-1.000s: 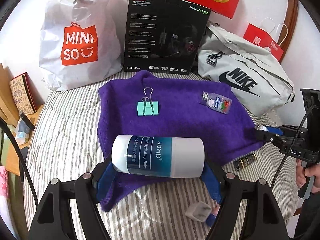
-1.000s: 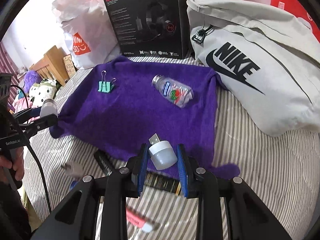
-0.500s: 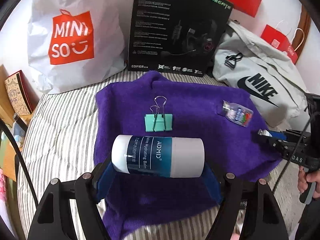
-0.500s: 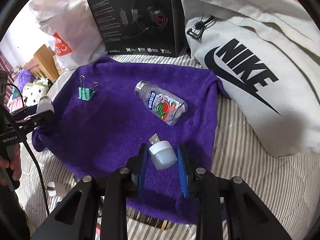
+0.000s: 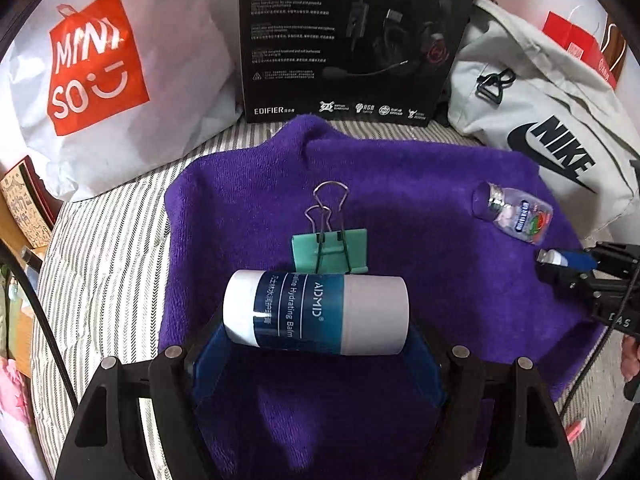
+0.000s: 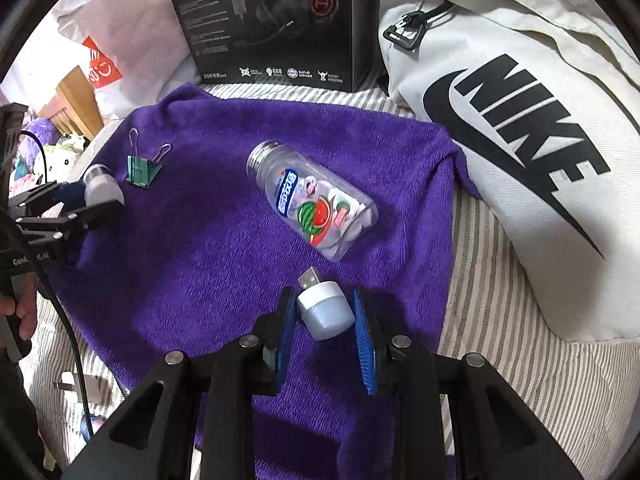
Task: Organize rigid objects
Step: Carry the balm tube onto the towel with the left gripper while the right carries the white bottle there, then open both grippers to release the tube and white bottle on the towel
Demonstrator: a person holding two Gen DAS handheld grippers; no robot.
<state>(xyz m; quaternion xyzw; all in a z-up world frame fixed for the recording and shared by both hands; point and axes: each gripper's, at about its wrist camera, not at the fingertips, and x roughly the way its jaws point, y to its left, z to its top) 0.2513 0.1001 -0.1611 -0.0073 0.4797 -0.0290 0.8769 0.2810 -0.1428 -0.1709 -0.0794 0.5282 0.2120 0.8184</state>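
My left gripper (image 5: 316,332) is shut on a white and blue balm tube (image 5: 316,312), held crosswise above the purple towel (image 5: 420,208). Just beyond the tube lies a green binder clip (image 5: 330,250), and a clear candy bottle (image 5: 512,214) lies at the towel's right. My right gripper (image 6: 325,312) is shut on a small white USB lamp (image 6: 326,308), its plug pointing forward over the towel (image 6: 200,240). The candy bottle (image 6: 312,204) lies right ahead of it, the binder clip (image 6: 142,170) far left. Each gripper shows in the other's view, at the edge.
A black headset box (image 5: 356,36), a white Miniso bag (image 5: 100,76) and a grey Nike bag (image 6: 520,128) stand along the back of the striped bed (image 5: 104,240). A white plug adapter (image 6: 76,388) lies off the towel at the lower left. A hand (image 6: 20,308) holds the left gripper's handle.
Both grippers have moved forward and down over the towel with their objects still held. The clip and the candy bottle look nearer and larger.
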